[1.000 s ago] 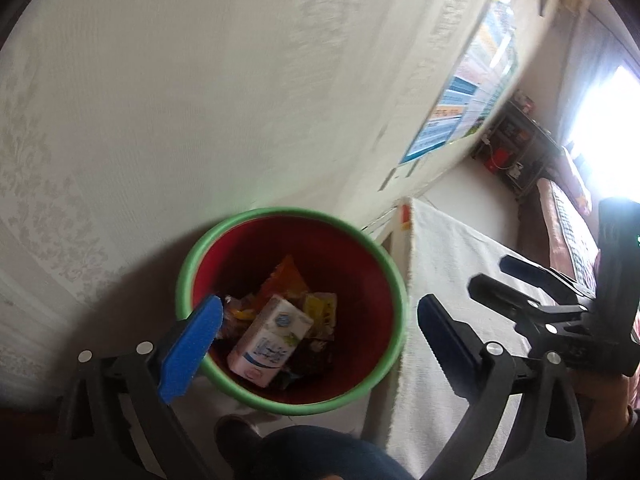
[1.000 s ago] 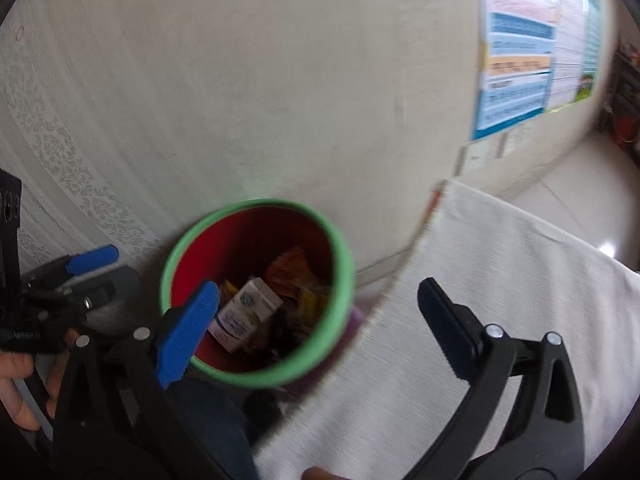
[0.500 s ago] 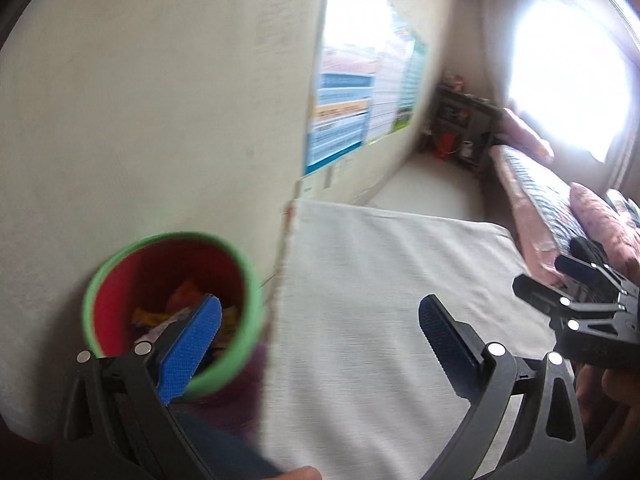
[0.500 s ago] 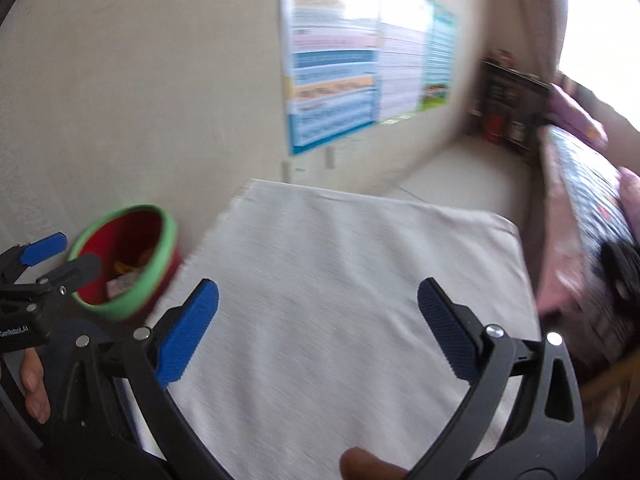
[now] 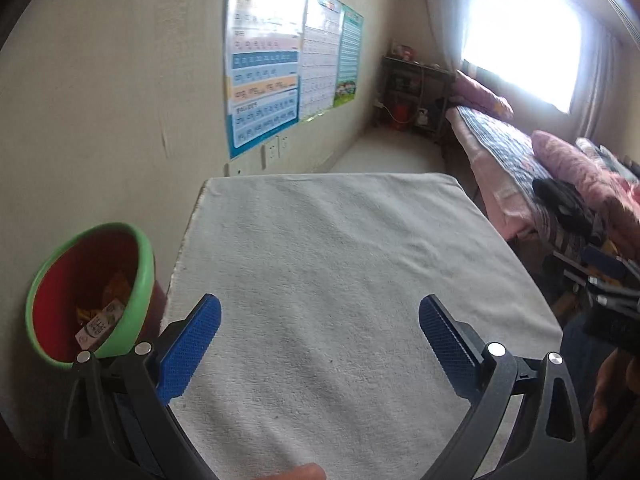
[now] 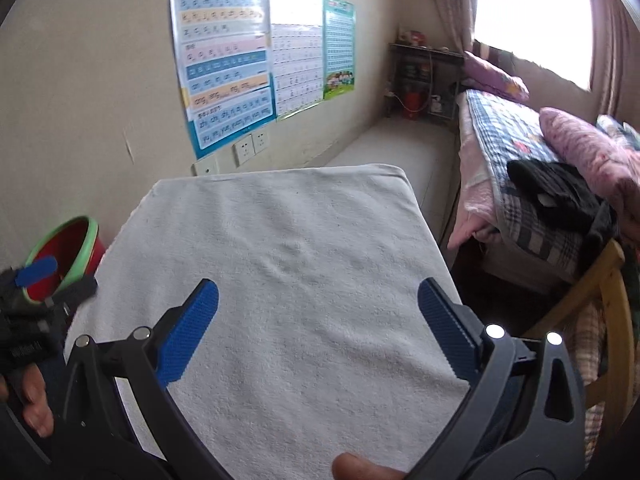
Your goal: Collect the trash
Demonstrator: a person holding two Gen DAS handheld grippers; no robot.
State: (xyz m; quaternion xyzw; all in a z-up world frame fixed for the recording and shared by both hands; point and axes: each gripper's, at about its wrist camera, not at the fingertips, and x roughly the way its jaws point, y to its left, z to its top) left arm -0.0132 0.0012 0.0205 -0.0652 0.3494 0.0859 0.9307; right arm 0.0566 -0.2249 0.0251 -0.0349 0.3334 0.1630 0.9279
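Observation:
A red bin with a green rim (image 5: 144,280) stands on the floor left of the table against the wall; it also shows in the right wrist view (image 6: 86,248). It holds a white carton (image 5: 98,324) and orange wrappers (image 5: 116,286). My left gripper (image 5: 320,340) is open and empty over the white-clothed table (image 5: 328,248), right of the bin. My right gripper (image 6: 318,330) is open and empty over the same table (image 6: 280,240). I see no trash on the cloth.
A wall with posters (image 6: 224,60) and sockets (image 6: 252,148) runs behind the table. A bed with pink pillows (image 6: 520,152) lies to the right. A wooden chair (image 6: 600,312) stands at the table's right edge. A dark shelf (image 6: 420,80) stands at the far wall.
Both grippers have swung right and up, away from the bin, and now face across the table. Both stay open and empty.

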